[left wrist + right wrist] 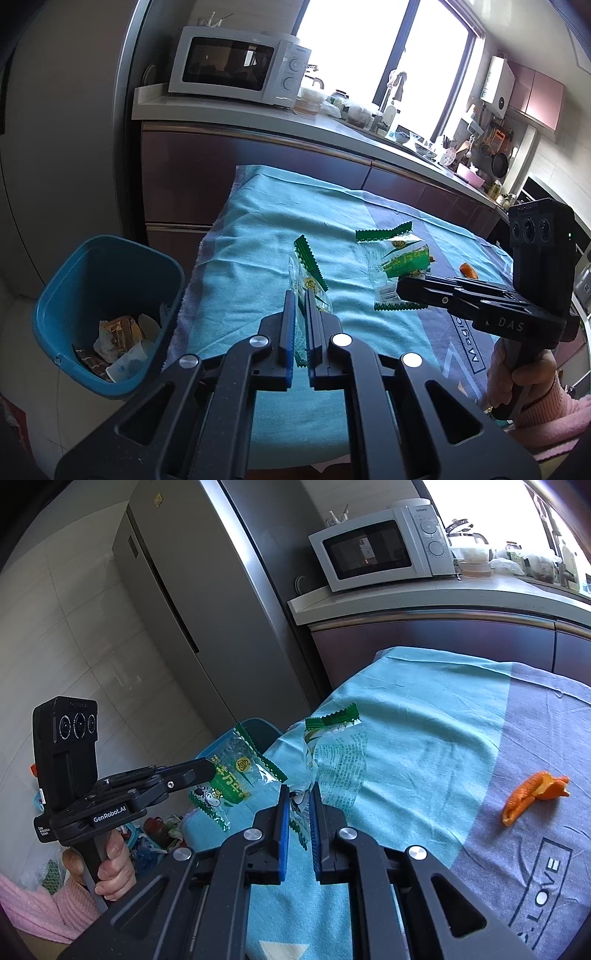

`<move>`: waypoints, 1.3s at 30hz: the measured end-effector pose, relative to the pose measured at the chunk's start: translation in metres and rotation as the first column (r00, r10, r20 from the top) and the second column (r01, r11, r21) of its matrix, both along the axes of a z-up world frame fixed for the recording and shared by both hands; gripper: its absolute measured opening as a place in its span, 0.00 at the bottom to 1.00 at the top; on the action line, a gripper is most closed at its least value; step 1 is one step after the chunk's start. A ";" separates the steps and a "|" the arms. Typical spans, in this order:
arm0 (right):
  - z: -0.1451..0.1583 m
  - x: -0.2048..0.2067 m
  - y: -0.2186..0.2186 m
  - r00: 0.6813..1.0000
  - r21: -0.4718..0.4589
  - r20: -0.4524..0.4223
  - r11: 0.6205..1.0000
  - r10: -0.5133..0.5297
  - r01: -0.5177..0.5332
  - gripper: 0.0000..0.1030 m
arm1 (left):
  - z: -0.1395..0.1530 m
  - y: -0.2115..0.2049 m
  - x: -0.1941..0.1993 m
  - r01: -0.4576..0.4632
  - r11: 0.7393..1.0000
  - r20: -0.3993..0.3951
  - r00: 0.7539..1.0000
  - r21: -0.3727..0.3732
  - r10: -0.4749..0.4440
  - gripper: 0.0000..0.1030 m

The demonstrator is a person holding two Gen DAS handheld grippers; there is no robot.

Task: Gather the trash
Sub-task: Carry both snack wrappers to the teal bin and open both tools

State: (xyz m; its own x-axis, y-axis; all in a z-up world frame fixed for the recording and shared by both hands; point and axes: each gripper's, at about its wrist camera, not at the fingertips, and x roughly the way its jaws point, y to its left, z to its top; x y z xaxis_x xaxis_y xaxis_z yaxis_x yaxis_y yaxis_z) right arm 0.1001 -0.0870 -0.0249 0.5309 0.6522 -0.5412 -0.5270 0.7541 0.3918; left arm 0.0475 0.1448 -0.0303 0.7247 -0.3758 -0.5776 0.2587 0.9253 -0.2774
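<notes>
My left gripper [301, 295] is shut on a clear green-edged snack wrapper [308, 273], held above the teal cloth; in the right wrist view the same gripper [212, 768] and wrapper [236, 771] hang near the table's left edge. My right gripper [299, 790] is shut on a second green and clear wrapper [336, 753], lifted off the cloth; it shows in the left wrist view as the right gripper [400, 290] holding that wrapper [399, 266]. A blue trash bin [66, 291] with crumpled trash stands left of the table. An orange peel [532, 794] lies on the grey cloth.
The table [251, 229] is covered by a teal and grey cloth. A kitchen counter with a white microwave [236, 62] runs behind it. A steel fridge [207, 590] stands at the left. Bags and clutter lie on the floor [155, 830] by the table.
</notes>
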 end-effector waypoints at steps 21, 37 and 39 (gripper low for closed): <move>0.007 0.014 0.051 0.994 -0.014 0.007 0.994 0.109 -0.109 0.09 | 0.002 0.046 -0.005 -0.106 0.994 0.012 0.994 0.005 0.106 0.05; 0.014 0.020 0.094 0.982 -0.037 0.014 0.982 0.188 -0.187 0.09 | 0.001 0.089 0.001 -0.225 0.974 0.015 0.974 0.018 0.225 0.05; 0.014 0.022 0.100 0.981 -0.041 0.013 0.980 0.195 -0.195 0.09 | 0.001 0.094 0.002 -0.239 0.971 0.016 0.971 0.021 0.238 0.05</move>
State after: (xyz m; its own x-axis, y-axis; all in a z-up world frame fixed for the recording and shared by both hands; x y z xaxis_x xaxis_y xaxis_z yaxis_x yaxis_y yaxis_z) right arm 0.1223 0.0130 -0.0106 0.4050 0.7222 -0.5607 -0.6718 0.6511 0.3533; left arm 0.0496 0.2389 -0.0298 0.7994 -0.1782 -0.5737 0.0335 0.9667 -0.2537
